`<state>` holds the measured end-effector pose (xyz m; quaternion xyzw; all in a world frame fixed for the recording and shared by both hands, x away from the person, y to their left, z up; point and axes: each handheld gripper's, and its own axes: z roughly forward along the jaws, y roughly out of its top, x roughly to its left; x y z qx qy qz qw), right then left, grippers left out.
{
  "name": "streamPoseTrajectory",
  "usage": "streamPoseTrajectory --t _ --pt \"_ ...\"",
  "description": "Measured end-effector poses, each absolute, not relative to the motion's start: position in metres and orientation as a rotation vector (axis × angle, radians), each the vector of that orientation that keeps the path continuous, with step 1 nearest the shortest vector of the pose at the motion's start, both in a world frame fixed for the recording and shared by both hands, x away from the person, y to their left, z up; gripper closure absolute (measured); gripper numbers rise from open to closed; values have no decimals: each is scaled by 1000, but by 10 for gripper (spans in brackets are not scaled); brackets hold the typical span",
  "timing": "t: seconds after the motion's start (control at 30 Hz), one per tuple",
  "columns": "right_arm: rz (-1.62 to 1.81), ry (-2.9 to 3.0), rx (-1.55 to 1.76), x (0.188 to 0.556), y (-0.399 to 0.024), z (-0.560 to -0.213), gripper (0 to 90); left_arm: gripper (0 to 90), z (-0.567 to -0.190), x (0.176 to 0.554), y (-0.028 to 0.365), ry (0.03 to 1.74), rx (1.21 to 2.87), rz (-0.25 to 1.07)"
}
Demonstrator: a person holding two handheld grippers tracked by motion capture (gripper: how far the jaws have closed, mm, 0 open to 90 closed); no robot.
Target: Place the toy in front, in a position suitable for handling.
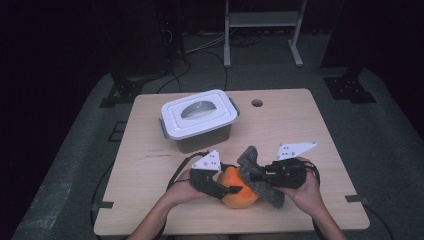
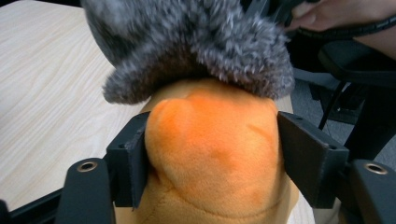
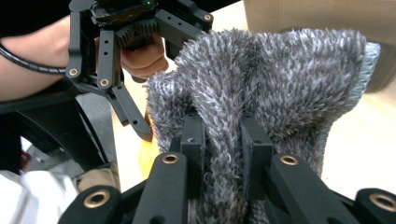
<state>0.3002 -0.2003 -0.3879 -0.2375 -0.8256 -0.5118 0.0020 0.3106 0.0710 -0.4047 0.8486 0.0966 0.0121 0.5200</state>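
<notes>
On the pale wooden tabletop (image 1: 150, 165), behind the work, sits a lidded white plastic box (image 1: 199, 119). At the near edge, the left gripper (image 1: 231, 189) jaws pinch the round orange plush toy (image 2: 212, 154); the right gripper (image 3: 223, 154) jaws clamp its shaggy grey fabric cover (image 3: 280, 74). Peeling seems underway; next, pull apart steadily.

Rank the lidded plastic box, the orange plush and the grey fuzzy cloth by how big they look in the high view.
1. lidded plastic box, clearly largest.
2. orange plush and grey fuzzy cloth: alike; overlapping and partly hidden by the grippers, so unranked.

lidded box (image 1: 199, 119) blocks far-left tabletop (image 1: 300, 130); bare wood right and far-right
</notes>
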Motion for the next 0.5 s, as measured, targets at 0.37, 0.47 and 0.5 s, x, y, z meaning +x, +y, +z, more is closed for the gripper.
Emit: streamPoseTrajectory --t 0.37,0.47,0.5 --pt "-1595 -2574 -752 301 -205 -392 741 169 -406 310 66 232 2016 -3" --pt "-1592 -2576 -755 302 -205 -392 741 136 -408 310 65 224 2008 -5" --pt "-1590 -2575 -757 302 -205 -392 741 110 -408 309 64 224 2005 1"
